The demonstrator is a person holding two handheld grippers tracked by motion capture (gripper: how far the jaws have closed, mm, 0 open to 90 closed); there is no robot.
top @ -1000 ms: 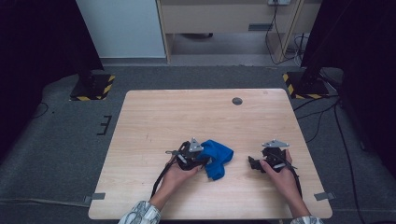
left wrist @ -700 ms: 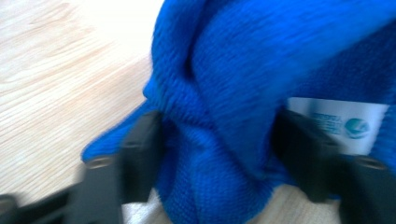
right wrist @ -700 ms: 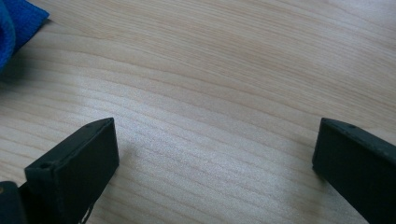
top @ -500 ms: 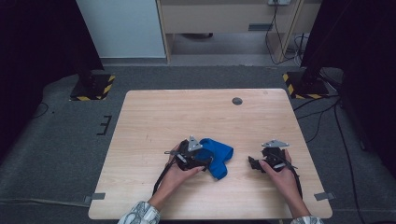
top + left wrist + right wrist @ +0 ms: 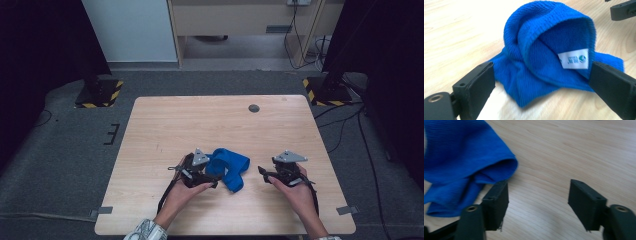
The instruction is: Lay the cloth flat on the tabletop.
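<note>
A blue knitted cloth (image 5: 229, 166) with a small white label (image 5: 573, 58) lies crumpled on the wooden worktop (image 5: 170, 125), in the near middle part, between the two hands. It is folded over itself into a loose hump, so one fold stands up like a hood.

The left hand-held gripper (image 5: 212, 178) sits just beside the cloth's left side. Its jaws have just been opening and now stand wide, with the cloth between them but not pressed, so it seems the cloth was let go to rest on the wood.

The right hand-held gripper (image 5: 263, 172) is a little apart on the other side. Its jaws have just been closing to a middle gap with only bare wood between them; one jaw is near the cloth's edge, probably preparing for a new pinch.
</note>
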